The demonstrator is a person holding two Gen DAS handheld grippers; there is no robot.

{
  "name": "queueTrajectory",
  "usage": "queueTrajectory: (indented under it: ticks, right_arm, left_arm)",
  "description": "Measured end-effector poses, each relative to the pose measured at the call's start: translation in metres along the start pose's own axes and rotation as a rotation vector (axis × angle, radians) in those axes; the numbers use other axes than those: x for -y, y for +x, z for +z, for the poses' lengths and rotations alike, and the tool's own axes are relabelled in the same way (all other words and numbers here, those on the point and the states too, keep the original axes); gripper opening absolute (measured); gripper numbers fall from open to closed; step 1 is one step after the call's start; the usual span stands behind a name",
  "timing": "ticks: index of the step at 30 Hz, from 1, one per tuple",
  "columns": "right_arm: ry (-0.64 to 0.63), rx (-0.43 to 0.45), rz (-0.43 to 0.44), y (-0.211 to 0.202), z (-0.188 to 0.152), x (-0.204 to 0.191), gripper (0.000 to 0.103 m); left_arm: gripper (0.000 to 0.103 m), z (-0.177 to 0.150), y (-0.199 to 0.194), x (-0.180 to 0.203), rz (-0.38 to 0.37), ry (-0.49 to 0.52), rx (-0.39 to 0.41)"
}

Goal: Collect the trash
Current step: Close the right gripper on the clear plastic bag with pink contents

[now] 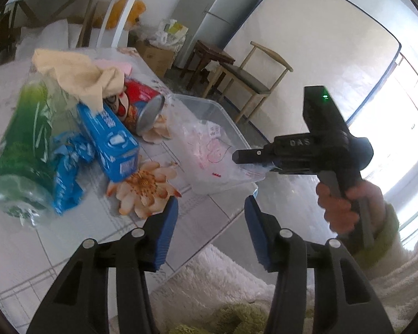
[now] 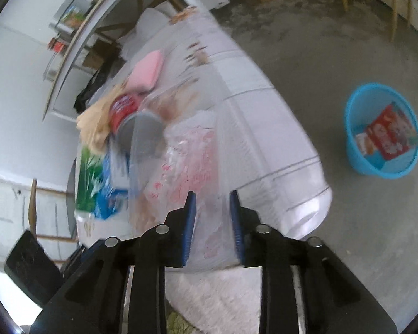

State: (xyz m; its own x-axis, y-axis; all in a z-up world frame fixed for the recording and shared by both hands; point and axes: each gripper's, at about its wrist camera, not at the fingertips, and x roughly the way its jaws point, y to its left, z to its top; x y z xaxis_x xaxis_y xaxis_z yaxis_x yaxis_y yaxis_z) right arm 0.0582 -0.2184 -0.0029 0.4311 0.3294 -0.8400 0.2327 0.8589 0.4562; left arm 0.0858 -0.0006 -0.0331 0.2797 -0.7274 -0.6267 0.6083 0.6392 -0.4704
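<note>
In the left wrist view, the left tongs (image 1: 211,214) stand apart with nothing between the blue pads, poised over the near edge of the worktop (image 1: 78,239). On the worktop lies a cluster of trash: a green plastic bottle (image 1: 22,150), a blue carton (image 1: 108,139), a blue wrapper (image 1: 67,178), a red can (image 1: 139,105) on its side and a beige cloth (image 1: 78,75). To the right of the cluster, a clear plastic bag (image 1: 209,156) with pink print lies against a transparent bin (image 1: 209,105). The right tongs (image 1: 238,157), held in a hand (image 1: 340,206), have their tips at the bag; the grip cannot be told here. In the right wrist view, which is blurred, the right tongs (image 2: 212,220) stand partly closed with the plastic bag (image 2: 186,161) between the pads; contact cannot be confirmed. A blue basin (image 2: 356,150) holding packaging stands on the floor, well apart from the worktop (image 2: 264,128).
</note>
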Motion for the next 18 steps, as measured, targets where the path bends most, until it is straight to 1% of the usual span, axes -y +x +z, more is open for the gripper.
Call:
queueTrajectory:
  ticks: [1, 3, 6, 8, 10, 11, 12, 15, 18]
  right_arm:
    - [-0.015, 0.007, -0.019, -0.002, 0.001, -0.002, 0.043]
    - [-0.046, 0.055, -0.059, -0.016, 0.007, -0.006, 0.053]
    - [-0.113, 0.125, -0.086, -0.036, 0.014, -0.019, 0.057]
    - [-0.164, 0.132, -0.079, -0.041, 0.012, -0.028, 0.06]
    - [-0.212, 0.117, -0.077, -0.035, 0.017, -0.043, 0.06]
    - [-0.229, 0.091, -0.077, -0.029, 0.018, -0.049, 0.061]
    - [-0.248, 0.044, -0.086, -0.017, 0.021, -0.054, 0.062]
    - [-0.295, -0.041, -0.148, 0.008, 0.02, -0.062, 0.063]
    - [-0.32, -0.085, -0.191, 0.028, 0.02, -0.068, 0.064]
  left_arm:
    - [0.046, 0.0, 0.002, -0.001, -0.002, -0.009, -0.004]
    - [0.043, 0.001, 0.005, -0.004, -0.004, -0.033, -0.008]
    - [0.04, 0.003, 0.009, -0.008, -0.011, -0.056, -0.005]
    - [0.038, 0.003, 0.012, -0.009, -0.015, -0.062, -0.006]
    - [0.036, 0.005, 0.015, -0.008, -0.024, -0.066, -0.009]
    - [0.034, 0.005, 0.016, -0.008, -0.026, -0.066, -0.009]
    - [0.033, 0.005, 0.017, -0.007, -0.028, -0.065, -0.009]
    - [0.032, 0.006, 0.02, -0.005, -0.04, -0.055, -0.007]
    - [0.031, 0.006, 0.022, -0.003, -0.042, -0.037, -0.009]
